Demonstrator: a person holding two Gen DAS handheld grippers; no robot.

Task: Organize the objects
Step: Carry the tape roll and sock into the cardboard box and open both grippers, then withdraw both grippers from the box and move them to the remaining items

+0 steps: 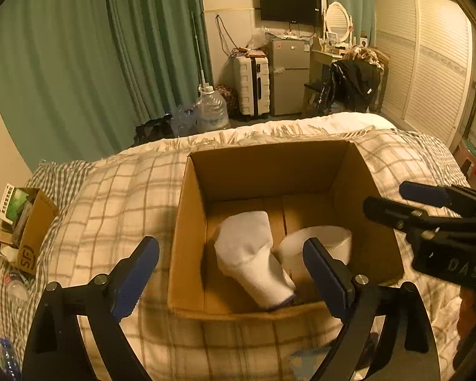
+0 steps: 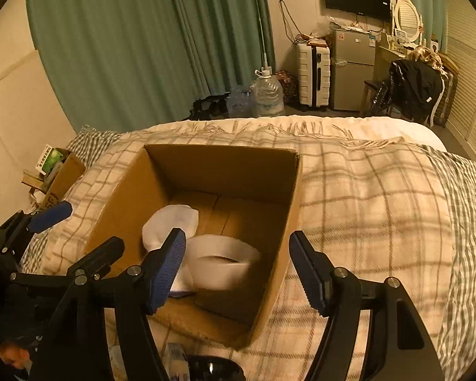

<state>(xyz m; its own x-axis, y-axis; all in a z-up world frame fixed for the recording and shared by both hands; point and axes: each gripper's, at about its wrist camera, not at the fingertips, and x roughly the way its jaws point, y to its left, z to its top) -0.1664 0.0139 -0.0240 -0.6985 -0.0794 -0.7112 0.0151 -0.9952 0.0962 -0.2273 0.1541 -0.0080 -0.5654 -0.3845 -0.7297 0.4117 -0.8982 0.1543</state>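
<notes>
An open cardboard box (image 1: 365, 197) (image 2: 282, 222) sits on a plaid blanket on the bed. Inside it lie a white sock (image 1: 254, 254) (image 2: 171, 222) and a blurred white roll or band (image 1: 327, 238) (image 2: 222, 263). My left gripper (image 1: 231, 266) is open and empty, its fingers straddling the box's near left corner above the sock. My right gripper (image 2: 238, 263) is open and empty over the box's right wall, the white roll between and below its fingers. The right gripper also shows in the left wrist view (image 1: 393, 200), and the left gripper in the right wrist view (image 2: 85, 231).
The plaid blanket (image 2: 380, 206) covers the bed. A small cardboard box with papers (image 1: 31, 222) stands at the bed's left. Beyond the bed are water jugs (image 1: 211, 108), a white suitcase (image 1: 252, 85), a small fridge (image 1: 288, 76) and green curtains.
</notes>
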